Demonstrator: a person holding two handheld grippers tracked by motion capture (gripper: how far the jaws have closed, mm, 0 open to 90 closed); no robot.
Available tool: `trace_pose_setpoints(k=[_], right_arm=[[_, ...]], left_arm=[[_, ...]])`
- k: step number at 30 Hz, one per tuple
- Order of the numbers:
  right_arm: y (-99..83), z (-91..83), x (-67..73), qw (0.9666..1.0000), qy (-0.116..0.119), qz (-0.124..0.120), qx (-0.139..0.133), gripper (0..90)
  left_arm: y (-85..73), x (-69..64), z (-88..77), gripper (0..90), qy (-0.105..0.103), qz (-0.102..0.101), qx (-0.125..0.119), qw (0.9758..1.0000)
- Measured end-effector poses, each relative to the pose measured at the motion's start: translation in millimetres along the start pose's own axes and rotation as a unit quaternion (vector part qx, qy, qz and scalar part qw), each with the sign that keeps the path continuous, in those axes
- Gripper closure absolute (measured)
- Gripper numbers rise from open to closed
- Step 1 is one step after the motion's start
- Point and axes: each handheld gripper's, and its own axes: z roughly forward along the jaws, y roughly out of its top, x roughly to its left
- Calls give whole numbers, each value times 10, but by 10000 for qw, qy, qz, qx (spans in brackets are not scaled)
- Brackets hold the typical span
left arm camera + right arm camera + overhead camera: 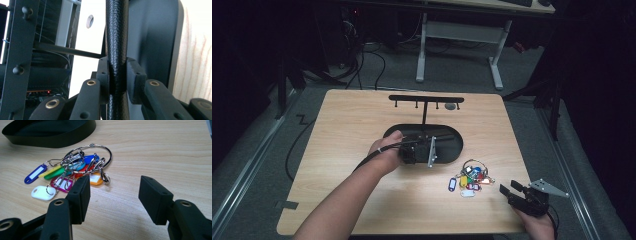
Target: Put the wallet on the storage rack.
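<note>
Step in hand, by the look of it: steadying the black key rack. Left gripper (117,82) clamped on the rack's black textured oval base rim (117,37), pads tight on both sides. Right gripper (113,192) wide open, empty, low over the wooden table (162,150). One large steel ring of coloured plastic key tags (75,168) just ahead of the left pad. Next: reaching forward, closing on the ring. Tags: about eight, overlapping. Rack pegs (426,104): four.
</note>
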Motion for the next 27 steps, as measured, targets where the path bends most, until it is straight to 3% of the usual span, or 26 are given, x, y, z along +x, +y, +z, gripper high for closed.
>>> trace_pose_setpoints(k=[12,17,22,27], right_arm=[[-11,-24,-15,10000,5,19,-35,430],[-25,-25,-31,9998,41,185,-36,430],[-25,-24,-31,9999,72,150,-43,430],[-40,-12,-63,9997,109,236,-14,431]], left_arm=[[-62,41,146,751,14,-22,156,9999],[-69,41,271,751,15,63,215,9997],[-55,24,382,751,-13,177,205,9996],[-80,30,549,751,-83,150,265,9995]])
